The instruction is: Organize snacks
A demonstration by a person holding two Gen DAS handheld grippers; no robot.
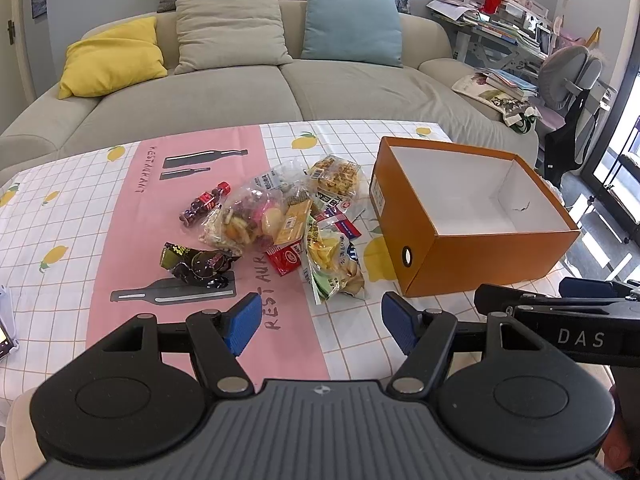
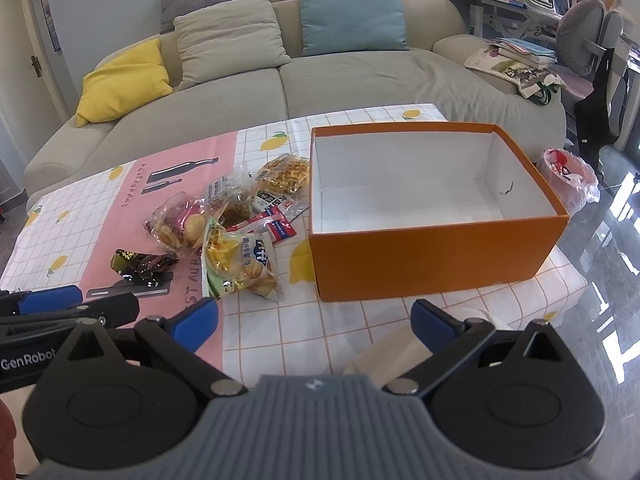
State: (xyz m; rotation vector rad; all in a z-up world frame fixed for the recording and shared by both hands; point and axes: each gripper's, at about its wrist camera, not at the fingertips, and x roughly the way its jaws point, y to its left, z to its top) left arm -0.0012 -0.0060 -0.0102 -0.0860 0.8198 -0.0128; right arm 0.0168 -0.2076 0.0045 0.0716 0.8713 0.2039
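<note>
A pile of snack packets [image 1: 288, 216] lies on the tablecloth left of an empty orange box [image 1: 492, 256]; the pile [image 2: 240, 216] and the box [image 2: 432, 268] both show in the right wrist view. A yellow-green puff bag [image 1: 334, 264] lies nearest, also in the right wrist view [image 2: 236, 264]. A dark wrapper [image 1: 196, 264] lies at the pile's left. My left gripper [image 1: 320, 320] is open and empty, above the table just short of the puff bag. My right gripper [image 2: 314, 320] is open and empty, near the table's front edge before the box.
The table [image 1: 60, 240] carries a pink and white lemon-print cloth. A grey sofa [image 1: 280, 88] with cushions stands behind it. A cluttered desk and chair [image 1: 568, 76] stand at the right. A bin with a plastic bag [image 2: 568, 180] sits on the floor right of the table.
</note>
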